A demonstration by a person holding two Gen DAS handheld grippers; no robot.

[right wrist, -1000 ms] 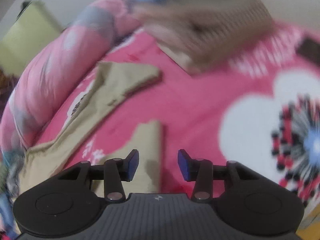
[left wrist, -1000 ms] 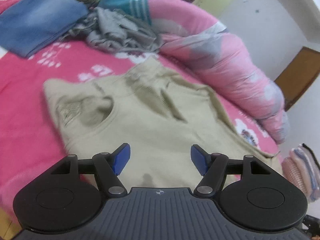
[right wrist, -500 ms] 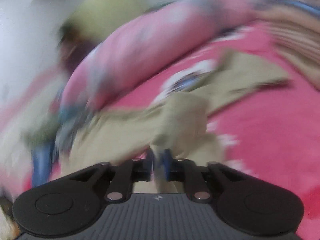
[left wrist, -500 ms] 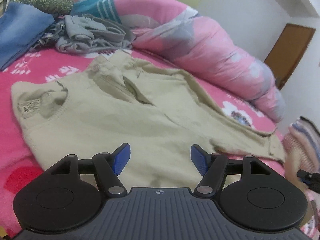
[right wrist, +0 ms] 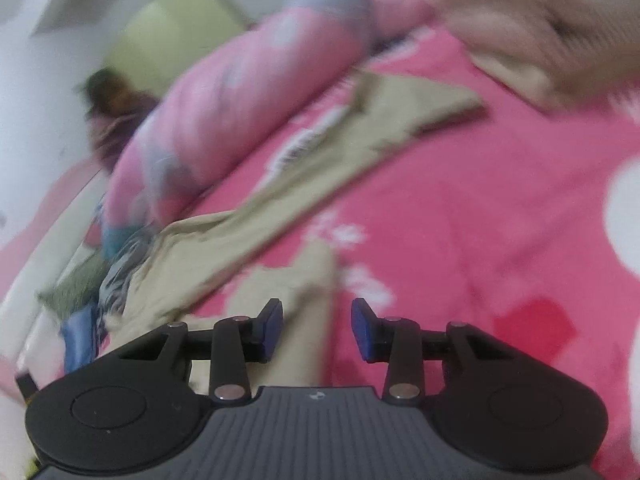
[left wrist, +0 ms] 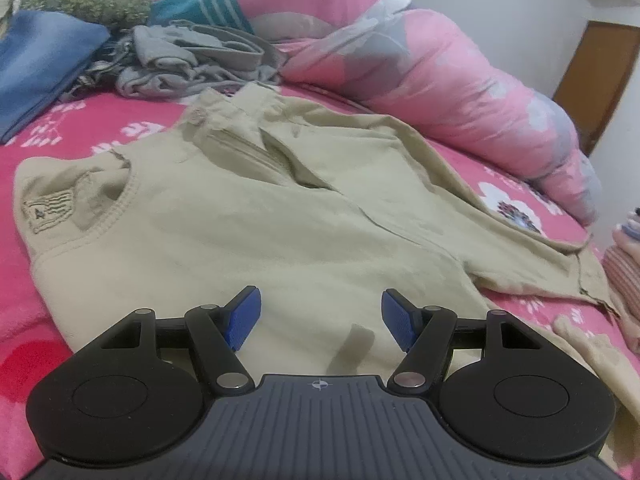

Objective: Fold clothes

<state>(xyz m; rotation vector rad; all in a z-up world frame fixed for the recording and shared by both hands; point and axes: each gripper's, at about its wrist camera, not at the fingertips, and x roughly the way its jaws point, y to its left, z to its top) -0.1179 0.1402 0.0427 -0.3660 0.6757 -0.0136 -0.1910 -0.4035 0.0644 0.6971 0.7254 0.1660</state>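
Beige trousers (left wrist: pixel 248 216) lie spread on the pink flowered bed sheet (left wrist: pixel 100 132), waistband and zip toward the far left. My left gripper (left wrist: pixel 320 316) hovers low over their near edge, open, with nothing between its blue pads. In the blurred right wrist view, the end of one trouser leg (right wrist: pixel 304 276) lies on the sheet just beyond and between the fingers of my right gripper (right wrist: pixel 316 328). Its jaws are opening and the pads do not press the cloth. The other leg (right wrist: pixel 400 112) stretches away toward the far right.
A rolled pink quilt (left wrist: pixel 440 64) runs along the far side of the bed. Crumpled grey clothes (left wrist: pixel 192 56) and folded blue jeans (left wrist: pixel 40 64) lie at the far left. A folded striped pile (left wrist: pixel 624 272) sits at the right edge, and a brown door (left wrist: pixel 600 80) stands behind it.
My left gripper sank closer over the trousers and rolled level. My right gripper had pinched the leg end half a second ago; now its jaws stand apart and the cloth rests on the sheet.
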